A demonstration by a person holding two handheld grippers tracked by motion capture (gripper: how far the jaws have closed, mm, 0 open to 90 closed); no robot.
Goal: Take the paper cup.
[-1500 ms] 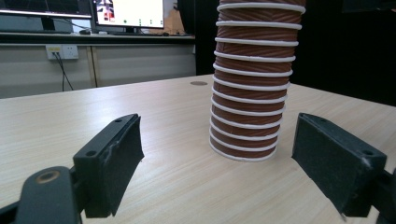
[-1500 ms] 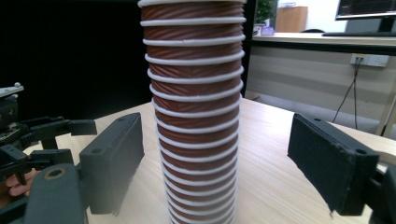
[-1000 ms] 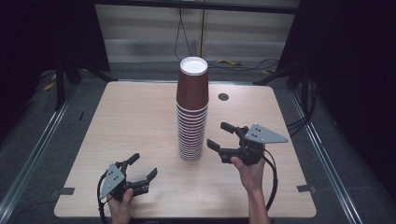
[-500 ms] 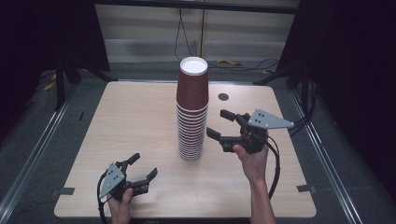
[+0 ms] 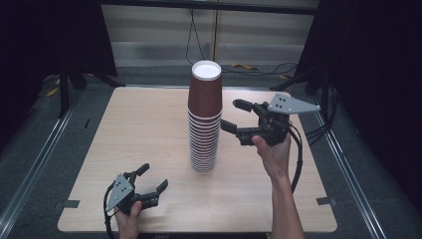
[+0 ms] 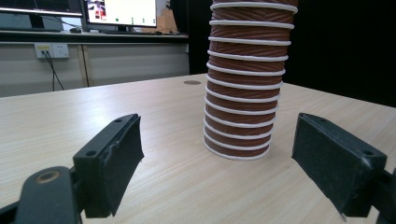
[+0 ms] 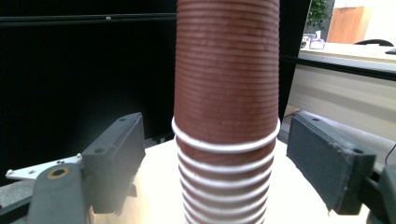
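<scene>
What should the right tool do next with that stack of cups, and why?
Probably ease the right tool forward until its open jaws straddle the top cup, then close. It sits beside the cup stack, level with that cup, touching nothing.

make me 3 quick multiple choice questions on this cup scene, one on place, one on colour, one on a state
1. Where does the cup stack stand?
A. near the table's middle
B. at the table's left edge
C. on the floor

2. What colour are the cups?
A. blue
B. brown with white rims
C. green

3. How is the right gripper?
A. shut on a cup
C. lying on the table
B. open, raised, facing the stack

Answers:
1 A: the stack rises mid-table.
2 B: brown walls and white rims show in both gripper views.
3 B: the right gripper is held up beside the stack with its jaws apart, touching nothing.
</scene>
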